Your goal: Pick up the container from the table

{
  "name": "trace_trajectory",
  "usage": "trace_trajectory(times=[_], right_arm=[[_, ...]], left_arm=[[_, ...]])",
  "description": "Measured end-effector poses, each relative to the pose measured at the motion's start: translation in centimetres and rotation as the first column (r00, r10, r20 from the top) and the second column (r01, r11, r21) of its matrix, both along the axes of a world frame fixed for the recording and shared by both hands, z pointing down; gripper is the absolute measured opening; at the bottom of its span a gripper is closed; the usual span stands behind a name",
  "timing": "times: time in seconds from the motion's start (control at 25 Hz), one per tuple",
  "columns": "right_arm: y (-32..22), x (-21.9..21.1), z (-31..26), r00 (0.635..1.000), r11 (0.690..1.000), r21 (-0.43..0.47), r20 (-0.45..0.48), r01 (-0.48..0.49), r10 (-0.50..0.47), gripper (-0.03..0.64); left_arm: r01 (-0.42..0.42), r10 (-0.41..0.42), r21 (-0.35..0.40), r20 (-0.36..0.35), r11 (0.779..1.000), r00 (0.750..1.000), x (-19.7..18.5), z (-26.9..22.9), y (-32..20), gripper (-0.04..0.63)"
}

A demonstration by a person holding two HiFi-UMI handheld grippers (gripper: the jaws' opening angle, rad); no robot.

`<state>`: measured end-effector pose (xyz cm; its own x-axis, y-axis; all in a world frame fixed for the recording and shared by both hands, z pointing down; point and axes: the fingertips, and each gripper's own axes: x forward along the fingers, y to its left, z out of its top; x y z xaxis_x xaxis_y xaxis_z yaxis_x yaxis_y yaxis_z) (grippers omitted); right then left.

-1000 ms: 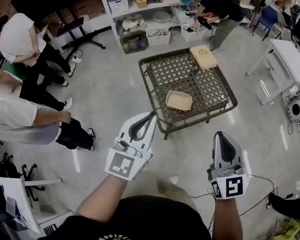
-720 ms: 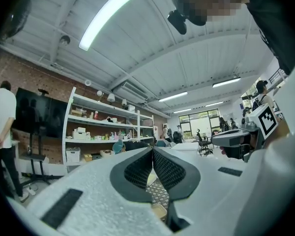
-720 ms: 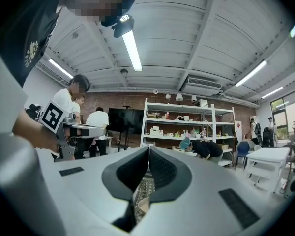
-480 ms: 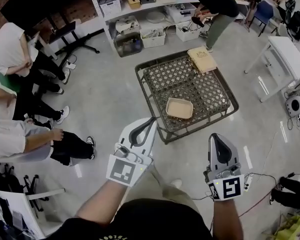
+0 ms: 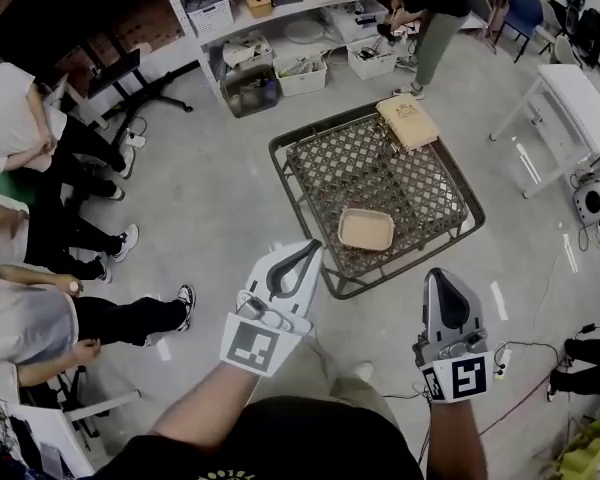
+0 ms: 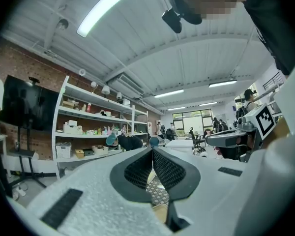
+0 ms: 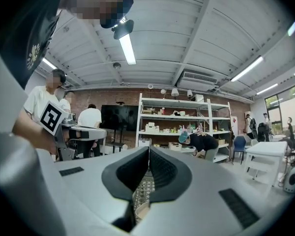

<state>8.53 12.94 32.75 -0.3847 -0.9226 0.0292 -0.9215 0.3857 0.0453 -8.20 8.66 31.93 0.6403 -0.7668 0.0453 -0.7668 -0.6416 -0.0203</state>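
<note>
The container [image 5: 366,229] is a shallow beige tray on the near part of a low lattice-topped table [image 5: 350,168]. Both grippers are held level over the floor, short of the table's near edge. My left gripper [image 5: 313,247] is shut and empty, its tip just left of the table's near corner. My right gripper [image 5: 439,274] is also shut with nothing in it, and is near the table's right front side. In the left gripper view the jaws [image 6: 152,150] meet and the container [image 6: 159,213] shows below them. The right gripper view shows touching jaws [image 7: 148,149] and the container [image 7: 142,210] beneath.
A flat beige box [image 5: 408,121] lies on the table's far corner. Seated people [image 5: 40,148] are at the left. Shelves with bins [image 5: 280,28] line the back, where a person [image 5: 430,8] bends. A white table [image 5: 580,98] and floor cables [image 5: 540,368] are at the right.
Both grippers have moved forward towards the table, which now lies closer to their tips. Both pairs of jaws have stayed shut.
</note>
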Motion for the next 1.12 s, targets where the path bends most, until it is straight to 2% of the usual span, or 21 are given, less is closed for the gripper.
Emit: trace_trajectory(times=[0.48, 0.84, 1.12], right_arm=[[-5.2, -0.7, -0.8, 0.998, 0.998, 0.002, -0.014, -0.065, 0.065, 0.011], [-6.9, -2.0, -0.9, 0.993, 0.993, -0.003, -0.030, -0.115, 0.115, 0.011], [-8.1, -1.7, -0.9, 0.992, 0.991, -0.030, -0.025, -0.127, 0.127, 0.011]], left_arm=[[-0.009, 0.009, -0.027, -0.012, 1.000, 1.000, -2.5, 0.3, -6.5, 0.009], [-0.065, 0.064, -0.040, -0.026, 0.997, 0.998, -3.0, 1.0, -8.7, 0.009], [-0.063, 0.061, -0.052, -0.040, 0.997, 0.997, -3.3, 1.2, -10.4, 0.009]])
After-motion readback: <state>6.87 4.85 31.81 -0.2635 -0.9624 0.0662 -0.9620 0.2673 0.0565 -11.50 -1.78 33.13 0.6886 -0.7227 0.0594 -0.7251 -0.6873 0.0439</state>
